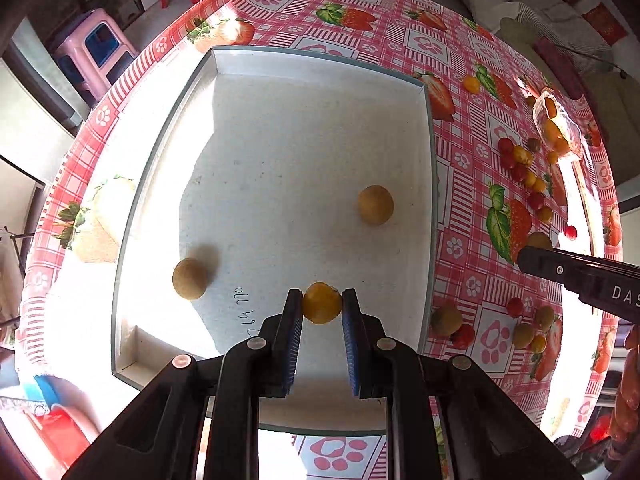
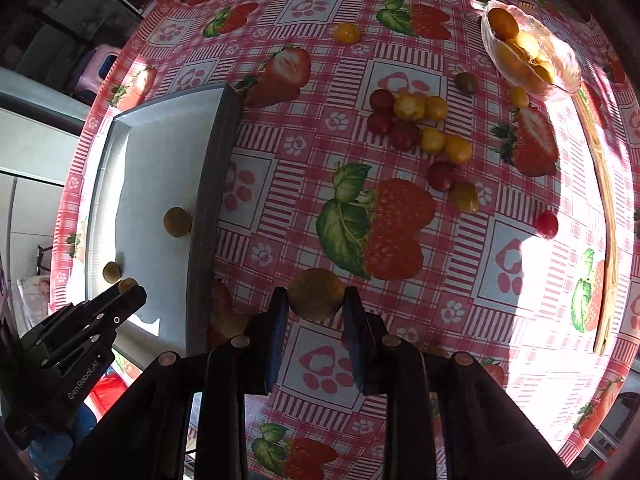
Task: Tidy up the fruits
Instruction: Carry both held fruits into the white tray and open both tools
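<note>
My left gripper (image 1: 322, 302) is shut on a yellow cherry tomato (image 1: 321, 305) and holds it over the white tray (image 1: 224, 60). Two brown longans (image 1: 375, 205) (image 1: 189, 279) lie in the tray. My right gripper (image 2: 316, 300) is shut on a brown longan (image 2: 316, 294) above the tablecloth, to the right of the tray (image 2: 212, 184). It shows in the left wrist view (image 1: 536, 254) at the right. The left gripper shows in the right wrist view (image 2: 128, 286) over the tray. Red and yellow cherry tomatoes (image 2: 416, 120) lie scattered on the cloth.
A glass bowl (image 2: 564, 68) with yellow tomatoes stands at the far right. More longans and tomatoes (image 1: 524, 328) lie right of the tray. A wooden stick (image 2: 604, 208) lies along the table's right edge. Pink and red stools (image 1: 96, 52) stand beyond the table.
</note>
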Action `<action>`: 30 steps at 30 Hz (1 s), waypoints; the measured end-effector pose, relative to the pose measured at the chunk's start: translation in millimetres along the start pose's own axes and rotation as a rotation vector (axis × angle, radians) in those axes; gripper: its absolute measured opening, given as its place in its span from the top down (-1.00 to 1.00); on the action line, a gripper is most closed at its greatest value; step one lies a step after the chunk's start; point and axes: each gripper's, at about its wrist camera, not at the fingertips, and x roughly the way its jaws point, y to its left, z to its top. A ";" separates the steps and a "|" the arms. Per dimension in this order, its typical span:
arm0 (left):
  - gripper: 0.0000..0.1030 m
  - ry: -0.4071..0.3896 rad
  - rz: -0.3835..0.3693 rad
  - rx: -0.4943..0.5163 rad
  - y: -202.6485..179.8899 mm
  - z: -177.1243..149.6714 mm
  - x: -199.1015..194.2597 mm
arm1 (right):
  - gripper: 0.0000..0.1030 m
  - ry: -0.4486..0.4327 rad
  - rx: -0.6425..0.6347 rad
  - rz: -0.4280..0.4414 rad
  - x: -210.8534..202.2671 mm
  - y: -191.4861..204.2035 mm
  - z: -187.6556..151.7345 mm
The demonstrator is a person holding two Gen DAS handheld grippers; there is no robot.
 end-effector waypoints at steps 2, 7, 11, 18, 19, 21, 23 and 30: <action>0.59 0.002 0.016 -0.028 15.1 -4.6 2.0 | 0.41 0.006 -0.037 0.009 5.3 19.6 6.2; 0.59 0.019 0.063 -0.068 42.6 -16.5 10.5 | 0.41 0.033 -0.126 0.035 21.0 66.2 17.1; 0.59 0.029 0.077 -0.112 59.4 -23.0 16.1 | 0.41 0.066 -0.186 0.055 34.8 97.1 17.9; 0.59 0.028 0.097 -0.126 67.5 -26.7 25.5 | 0.41 0.127 -0.247 0.020 66.8 123.0 17.5; 0.59 0.026 0.099 -0.118 66.2 -26.8 25.9 | 0.41 0.135 -0.251 0.013 70.6 124.2 17.6; 0.58 0.025 0.112 -0.098 63.2 -26.5 27.3 | 0.39 0.153 -0.252 0.001 79.5 126.7 18.8; 0.57 0.027 0.124 -0.082 60.1 -23.3 29.6 | 0.39 0.164 -0.248 -0.010 85.0 126.5 19.0; -0.33 0.024 0.156 -0.058 48.8 -21.0 34.9 | 0.37 0.167 -0.255 -0.016 93.3 136.0 24.7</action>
